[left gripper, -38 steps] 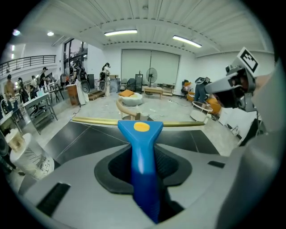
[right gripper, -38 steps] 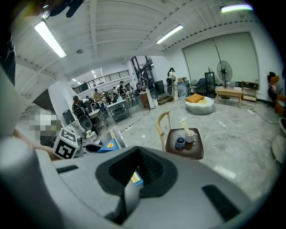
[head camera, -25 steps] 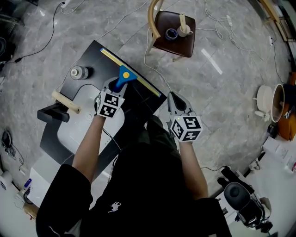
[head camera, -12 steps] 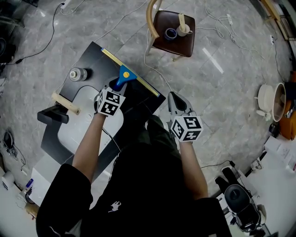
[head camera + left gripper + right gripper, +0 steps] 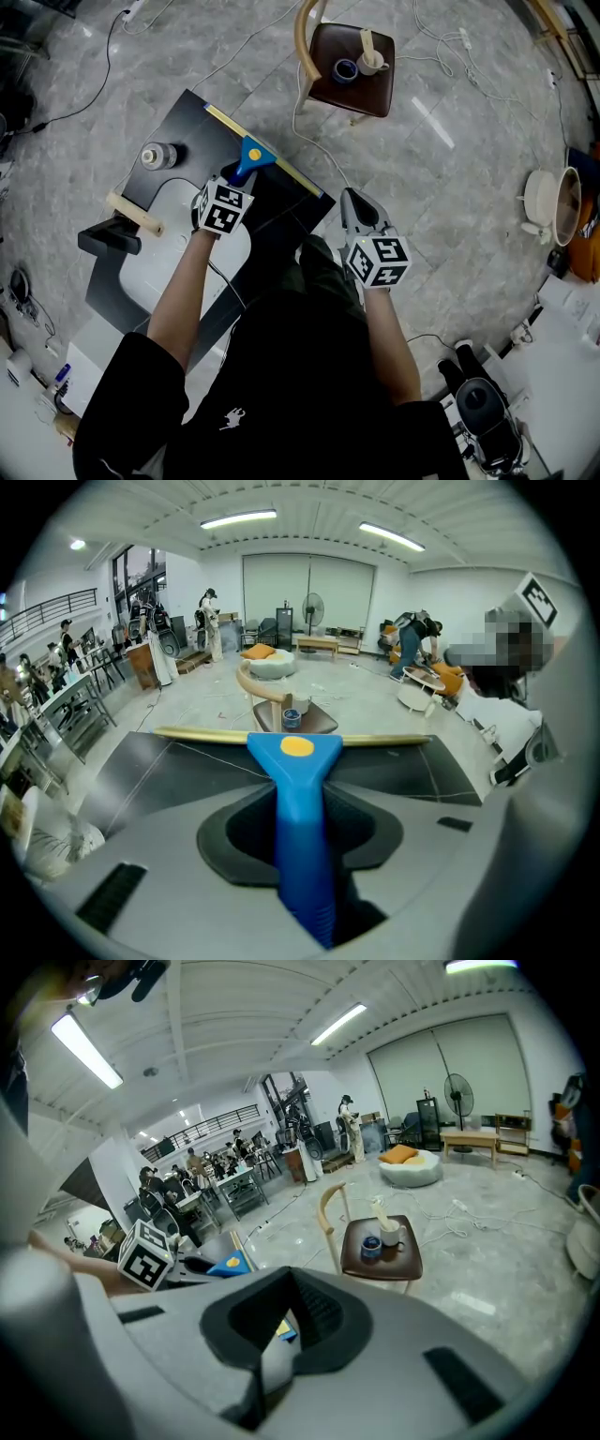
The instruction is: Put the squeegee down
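The squeegee has a blue handle and a long yellow blade. Its blade lies along the far edge of the black countertop. My left gripper is shut on the blue handle, and the marker cube sits just behind it. In the left gripper view the squeegee runs straight out between the jaws of my left gripper, with the blade crosswise ahead. My right gripper hangs off the counter's right side over the floor, shut and holding nothing. The right gripper view shows my right gripper with its pads together.
A white sink basin is set into the counter under my left forearm. A grey jar and a wooden-handled tool sit at the counter's left. A chair with a cup and a tape roll stands beyond. Cables cross the floor.
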